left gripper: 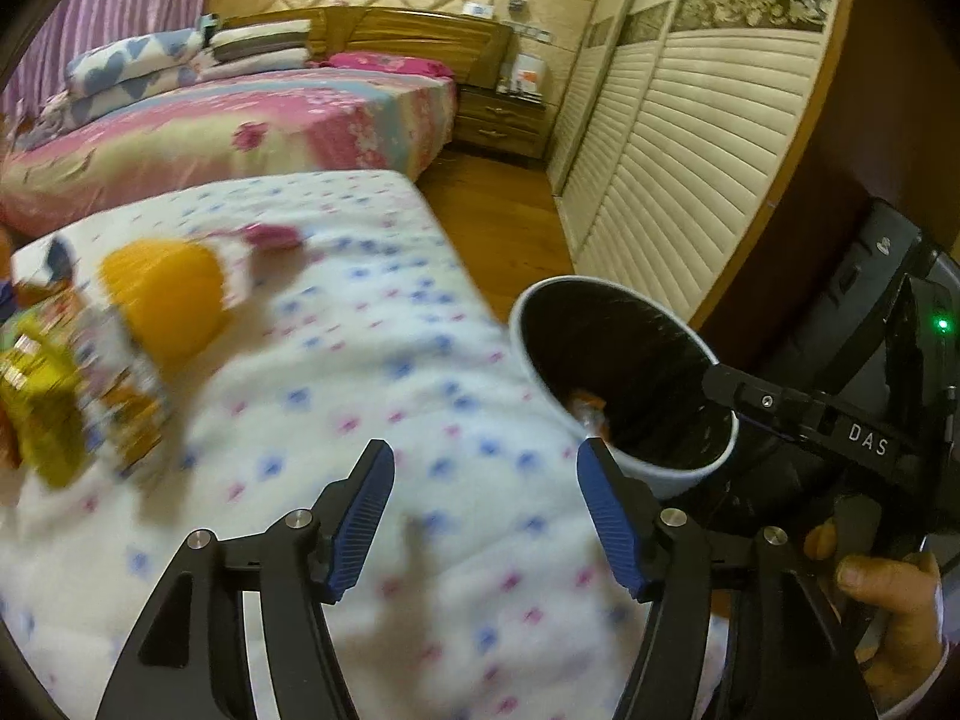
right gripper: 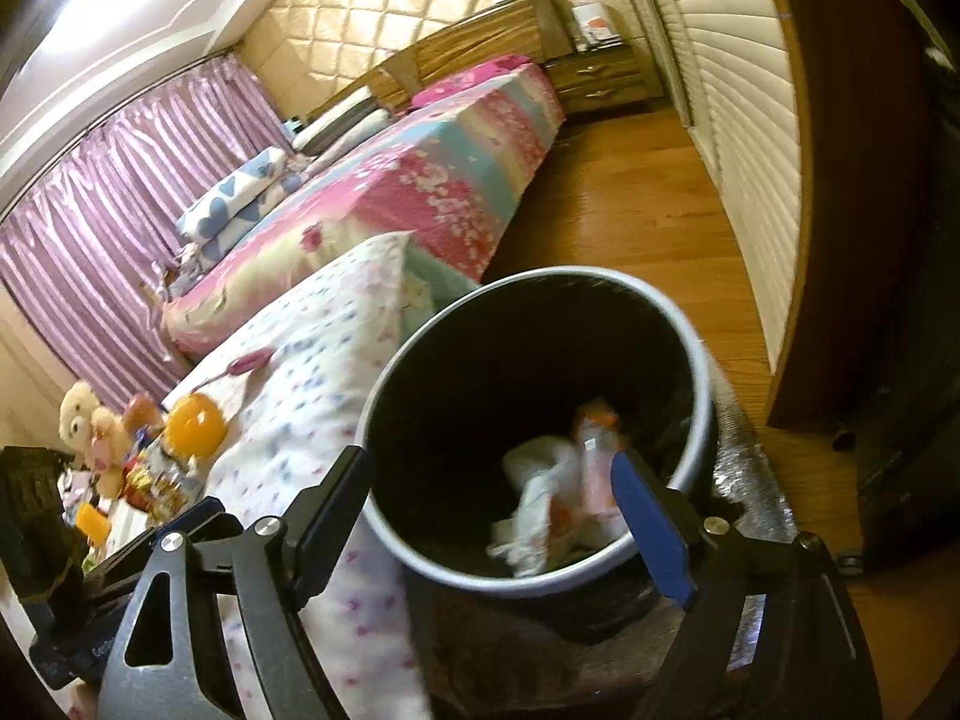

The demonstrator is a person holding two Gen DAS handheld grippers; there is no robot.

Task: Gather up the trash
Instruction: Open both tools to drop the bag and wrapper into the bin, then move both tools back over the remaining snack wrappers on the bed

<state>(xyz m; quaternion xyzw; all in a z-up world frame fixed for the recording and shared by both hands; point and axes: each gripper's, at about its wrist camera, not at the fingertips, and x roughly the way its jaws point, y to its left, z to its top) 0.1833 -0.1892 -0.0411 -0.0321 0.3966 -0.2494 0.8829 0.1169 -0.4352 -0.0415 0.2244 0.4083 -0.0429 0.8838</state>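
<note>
The left gripper [left gripper: 486,516] hangs over a white quilt [left gripper: 336,372] dotted with small blue and pink marks, its blue-padded fingers [left gripper: 363,525] spread apart with nothing between them. To its right stands a round bin [left gripper: 678,471] with a pale rim and a dark inside, close beside the edge of the quilt. At the far left of the quilt lies a blurred heap of colourful wrappers [left gripper: 78,396] with an orange ball-shaped thing [left gripper: 168,294] just behind it. At the lower right a hand [left gripper: 894,618] grips the black body of the other tool.

In the right wrist view, the right gripper [right gripper: 498,516] is poised above the bin [right gripper: 390,378], its fingers [right gripper: 651,531] released and wide, one on each side of the near rim, holding nothing. Inside the bin lie a crumpled white piece of trash [right gripper: 543,495] and an orange and white packet [right gripper: 597,438], resting on the bottom toward the right wall. The bin stands on the wooden floor [right gripper: 636,204], touching the overhang of the quilt [right gripper: 312,360]. At the far left end of the quilt sit a cream plush bear [right gripper: 81,414], the orange ball [right gripper: 195,423] and more wrappers [right gripper: 159,480], well apart from the bin. Beyond is a bed [right gripper: 432,168] with a pink flowered cover.
</note>
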